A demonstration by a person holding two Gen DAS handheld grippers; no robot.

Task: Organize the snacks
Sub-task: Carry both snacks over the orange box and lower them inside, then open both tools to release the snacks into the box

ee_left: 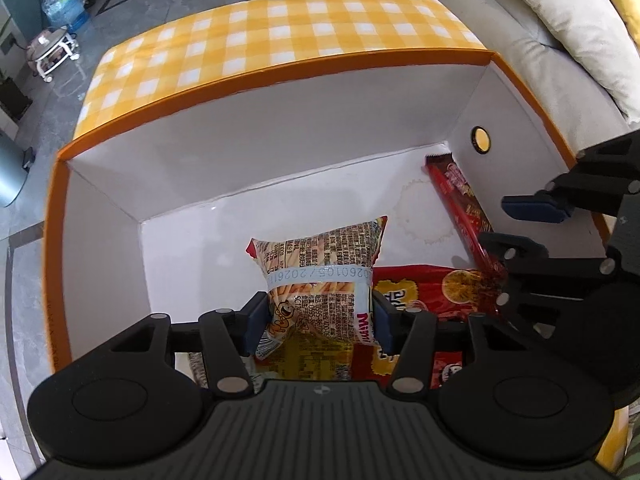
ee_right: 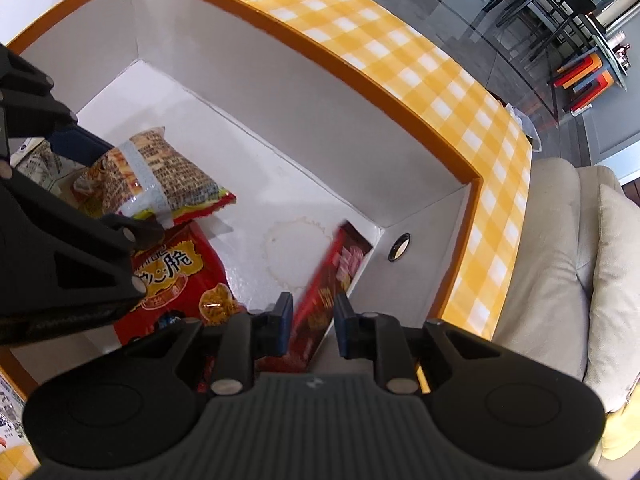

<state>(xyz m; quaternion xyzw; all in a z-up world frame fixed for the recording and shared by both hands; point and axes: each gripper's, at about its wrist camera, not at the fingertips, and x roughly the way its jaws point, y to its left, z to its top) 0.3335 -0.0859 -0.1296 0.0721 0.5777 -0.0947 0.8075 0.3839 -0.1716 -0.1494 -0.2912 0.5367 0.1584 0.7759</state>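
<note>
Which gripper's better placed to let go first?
Probably left gripper: its snack bag already lies on other packs. The right gripper holds its red box tilted against the box wall.

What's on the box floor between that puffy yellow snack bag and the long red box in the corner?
Nothing: between the yellow snack bag and the red box the floor is bare white with a faint ring stain, as both views show.

box [ee_left: 256, 92]: orange rim, white inside
cloth [ee_left: 288, 36]: yellow/white check
bag [ee_right: 180, 280]: red
sofa [ee_right: 552, 280]: beige
pads [ee_left: 256, 320]: blue
</note>
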